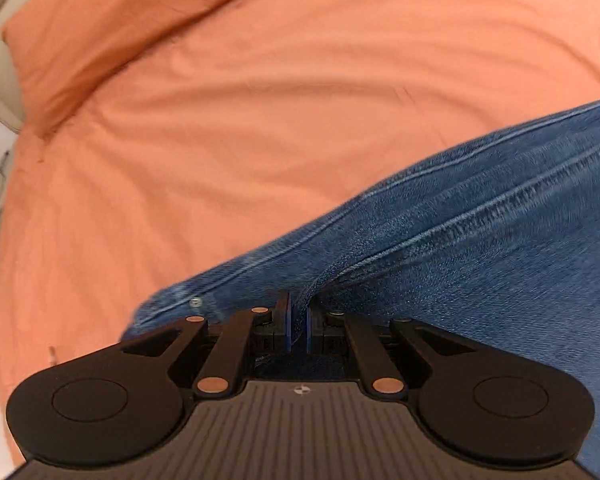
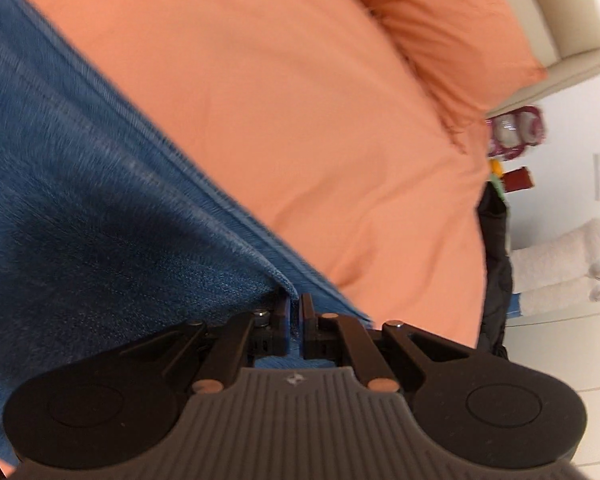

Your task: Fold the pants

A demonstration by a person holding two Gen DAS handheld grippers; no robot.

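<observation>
Blue denim pants (image 1: 480, 240) lie on an orange bed sheet (image 1: 240, 120). In the left wrist view they fill the lower right, and my left gripper (image 1: 299, 320) is shut on a fold of the denim near a rivet at its edge. In the right wrist view the pants (image 2: 80, 220) fill the left side, and my right gripper (image 2: 296, 312) is shut on the denim edge by a seam. Both views are motion-blurred. The rest of the pants is out of frame.
An orange pillow (image 1: 100, 32) lies at the far left; another pillow (image 2: 460, 40) shows at the right. A beige headboard (image 2: 560, 20) stands behind. Beside the bed are a dark bag (image 2: 494, 260), a white plush toy (image 2: 568, 264) and small items (image 2: 516, 132).
</observation>
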